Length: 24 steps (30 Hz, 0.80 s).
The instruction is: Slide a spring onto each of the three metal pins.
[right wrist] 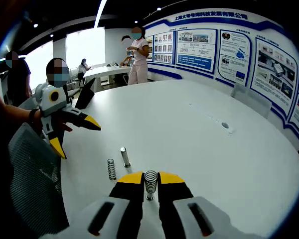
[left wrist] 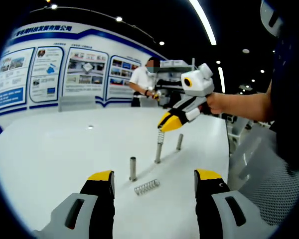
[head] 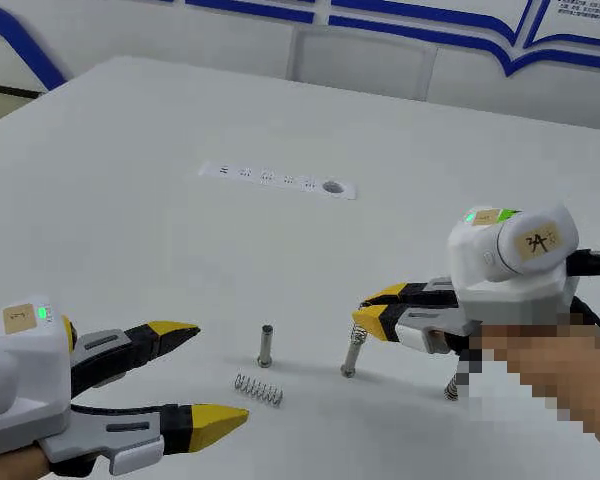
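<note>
On the white table [head: 120, 160] the bare pin [head: 266, 345] stands upright on its own, and everything else can be placed from it. To its left and a little nearer the person, the left gripper [head: 195, 372] hovers over the table with its yellow-tipped jaws spread wide and nothing between them. In the left gripper view the bare pin stands ahead between the two jaw tips. Just in front of the bare pin, slightly to its right and clear of it, a loose spring [head: 258, 389] lies on its side on the table. Beyond the bare pin, well apart from it, a socket strip [head: 278, 180] is set flush in the tabletop. Near the bare pin on its right, a second pin [head: 351, 362] leans a little. The right gripper [head: 363, 311] has its jaws pressed in on a held spring [head: 357, 338] that sits over this pin's top. Farther right of the bare pin stands a third pin [head: 452, 387], its top hidden behind the right gripper. Its shaft looks ringed with coils, though I cannot tell for certain.
</note>
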{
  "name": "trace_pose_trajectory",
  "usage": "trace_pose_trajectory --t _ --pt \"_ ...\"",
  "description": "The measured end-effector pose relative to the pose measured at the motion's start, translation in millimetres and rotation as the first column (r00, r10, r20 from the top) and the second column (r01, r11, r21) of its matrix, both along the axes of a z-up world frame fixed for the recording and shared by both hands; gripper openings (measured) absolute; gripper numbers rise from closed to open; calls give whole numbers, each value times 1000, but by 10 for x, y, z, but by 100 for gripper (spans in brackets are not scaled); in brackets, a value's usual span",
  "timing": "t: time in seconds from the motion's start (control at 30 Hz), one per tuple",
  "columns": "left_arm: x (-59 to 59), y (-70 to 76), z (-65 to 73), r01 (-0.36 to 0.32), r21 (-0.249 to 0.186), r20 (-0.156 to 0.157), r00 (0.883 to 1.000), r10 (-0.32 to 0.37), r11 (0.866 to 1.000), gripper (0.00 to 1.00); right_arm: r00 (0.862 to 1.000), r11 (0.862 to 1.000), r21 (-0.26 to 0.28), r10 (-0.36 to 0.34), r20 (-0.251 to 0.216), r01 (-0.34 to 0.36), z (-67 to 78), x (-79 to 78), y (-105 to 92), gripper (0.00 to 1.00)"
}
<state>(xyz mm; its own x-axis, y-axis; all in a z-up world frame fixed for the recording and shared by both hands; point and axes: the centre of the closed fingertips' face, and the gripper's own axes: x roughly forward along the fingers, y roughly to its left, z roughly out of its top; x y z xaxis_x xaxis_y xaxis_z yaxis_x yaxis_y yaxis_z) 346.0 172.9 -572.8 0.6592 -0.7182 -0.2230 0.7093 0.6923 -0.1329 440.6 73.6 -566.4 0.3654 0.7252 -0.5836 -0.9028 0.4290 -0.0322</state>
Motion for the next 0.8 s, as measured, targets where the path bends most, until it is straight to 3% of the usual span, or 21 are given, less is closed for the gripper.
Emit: trace_pose_trajectory --t 0.8 --pt "17 -6 -9 21 2 -4 1000 -21 1000 66 1000 999 -34 0 -7 0 -403 -51 9 12"
